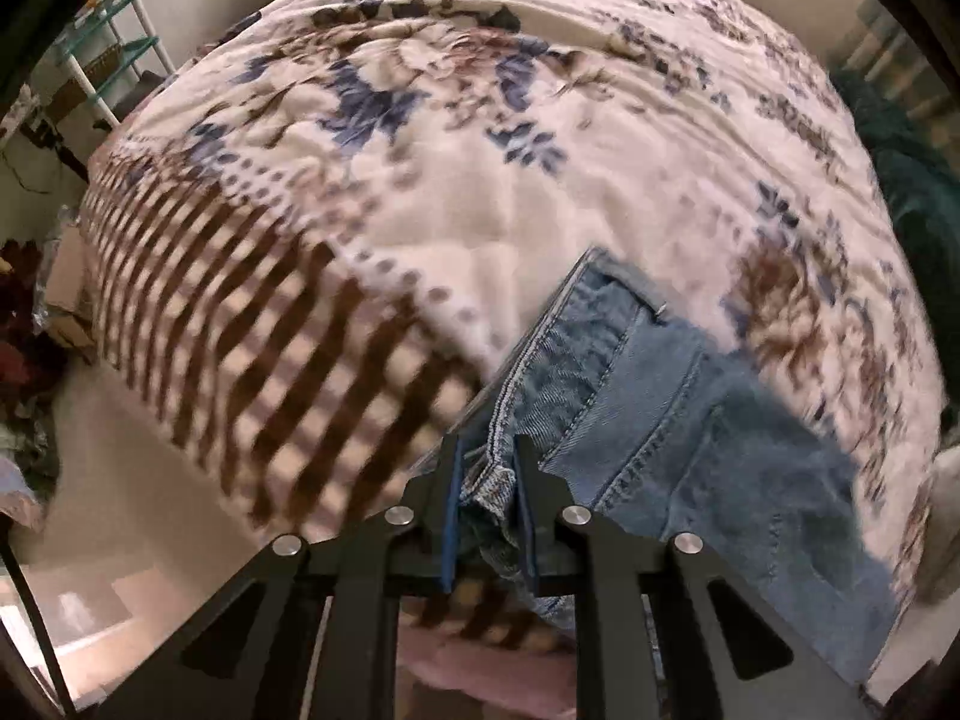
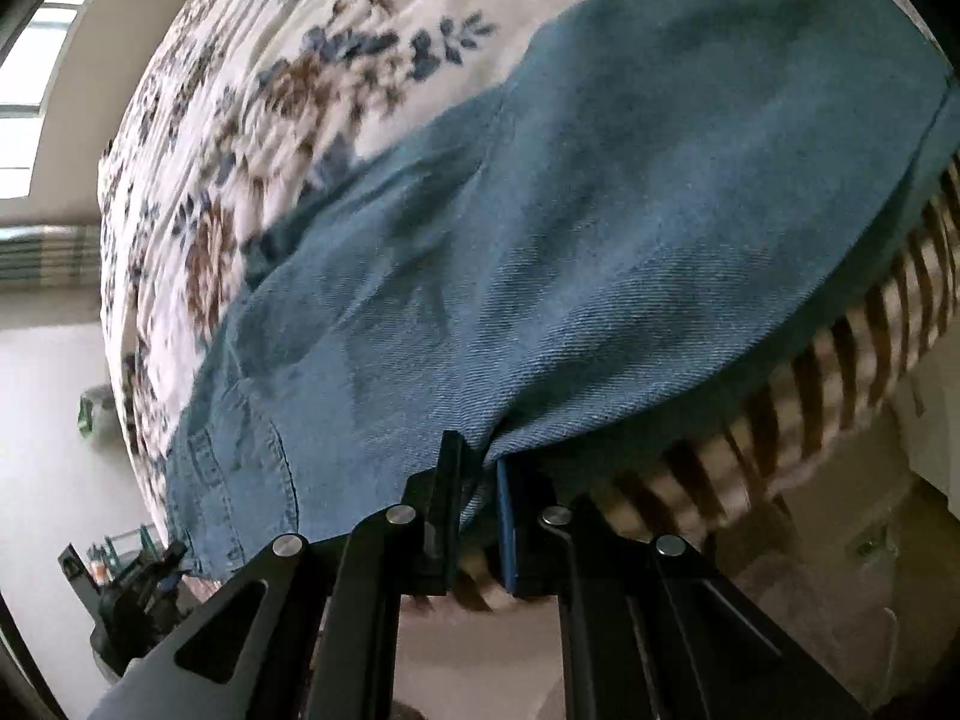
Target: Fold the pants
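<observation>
Blue denim pants (image 1: 648, 414) lie on a floral bedspread (image 1: 480, 150) near the bed's striped front edge. My left gripper (image 1: 489, 450) is shut on the waistband end of the pants, with bunched denim between its blue-padded fingers. In the right wrist view the pants (image 2: 570, 240) spread across the bed as a wide leg panel, with a pocket at lower left. My right gripper (image 2: 480, 450) is shut on the near edge of the denim. Both grippers hold the fabric at the bed's edge.
The bedspread's brown striped border (image 1: 240, 372) hangs over the bed's side. A white shelf rack (image 1: 114, 48) stands at far left. A dark green cloth (image 1: 912, 180) lies beside the bed at right. The other gripper (image 2: 138, 582) shows at lower left. Bare floor (image 2: 48, 450) lies below.
</observation>
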`<state>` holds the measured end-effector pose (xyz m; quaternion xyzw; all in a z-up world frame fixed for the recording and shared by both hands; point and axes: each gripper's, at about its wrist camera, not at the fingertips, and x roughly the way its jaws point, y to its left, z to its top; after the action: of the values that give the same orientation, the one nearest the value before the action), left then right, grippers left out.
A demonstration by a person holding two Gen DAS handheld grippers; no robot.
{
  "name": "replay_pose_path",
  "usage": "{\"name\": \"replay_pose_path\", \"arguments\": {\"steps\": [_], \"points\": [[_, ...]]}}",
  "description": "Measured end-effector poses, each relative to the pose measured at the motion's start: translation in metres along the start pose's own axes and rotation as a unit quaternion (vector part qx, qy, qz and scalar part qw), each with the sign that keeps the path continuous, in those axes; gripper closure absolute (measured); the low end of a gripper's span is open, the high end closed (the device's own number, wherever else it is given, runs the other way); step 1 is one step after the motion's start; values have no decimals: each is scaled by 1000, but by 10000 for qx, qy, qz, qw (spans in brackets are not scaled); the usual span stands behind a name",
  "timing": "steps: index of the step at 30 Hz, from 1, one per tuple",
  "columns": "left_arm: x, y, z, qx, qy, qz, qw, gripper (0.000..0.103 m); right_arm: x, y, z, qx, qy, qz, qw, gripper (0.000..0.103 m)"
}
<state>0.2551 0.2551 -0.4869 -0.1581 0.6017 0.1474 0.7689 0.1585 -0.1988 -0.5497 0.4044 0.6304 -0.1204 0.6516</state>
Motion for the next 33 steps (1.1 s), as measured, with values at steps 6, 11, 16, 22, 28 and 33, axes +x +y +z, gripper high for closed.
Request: {"name": "replay_pose_path", "arguments": {"steps": [6,11,16,22,28,33], "points": [[39,8,-10,135,418,395,9983,82,37,-33,-11,43,652,-295,9974,84],[3,-38,-20,904,146,879,9919,57,21,-45,5,5,831,35,9965,48],[-27,-130,-74,1882,-91,620,9801,15,-63,-104,36,451,-134,-22,9989,45],[-7,-288,-157,2950,186,352,9547,15,-149,-227,118,1616,-1530,-461,9738,45],[13,-389,-211,3583,156,382,9327,15,-154,-336,212,2361,-1648,-646,9555,45],[21,-432,-237,3837,186,439,9222,15,-133,-366,238,2395,-1365,-598,9594,91]]}}
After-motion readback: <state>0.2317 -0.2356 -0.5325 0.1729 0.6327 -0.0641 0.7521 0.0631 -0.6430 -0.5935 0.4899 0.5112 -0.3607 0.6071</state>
